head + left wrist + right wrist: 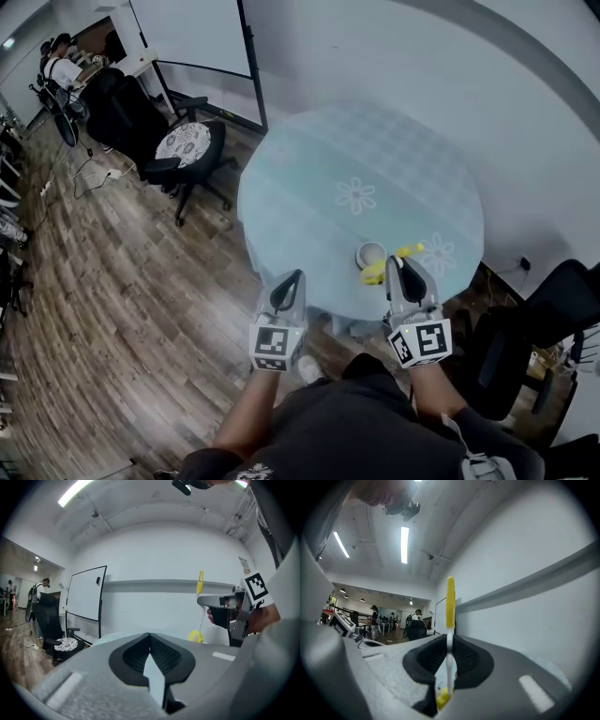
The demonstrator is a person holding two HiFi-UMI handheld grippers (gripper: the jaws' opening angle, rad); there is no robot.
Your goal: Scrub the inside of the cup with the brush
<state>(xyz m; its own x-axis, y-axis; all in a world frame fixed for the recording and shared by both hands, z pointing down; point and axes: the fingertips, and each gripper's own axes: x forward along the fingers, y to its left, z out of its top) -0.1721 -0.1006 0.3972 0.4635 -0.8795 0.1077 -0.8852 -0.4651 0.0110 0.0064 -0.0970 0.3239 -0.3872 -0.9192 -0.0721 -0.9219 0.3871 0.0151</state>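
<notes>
A small pale cup (370, 253) stands upright on the round table (309, 187) with its light blue cloth, near the front edge. My right gripper (401, 268) is just right of the cup and shut on the brush (389, 264), a yellow and white stick. In the right gripper view the brush handle (450, 603) rises from between the shut jaws of my right gripper (449, 640). My left gripper (292, 281) hovers over the table's front edge, left of the cup. The left gripper (150, 637) is shut with nothing in it. From that view the brush (200, 584) shows beyond.
An office chair with a patterned seat (190, 145) stands left of the table on the wood floor. A dark chair (553, 309) is at the right. A whiteboard (192, 37) leans by the far wall. People sit at desks (61, 66) far back left.
</notes>
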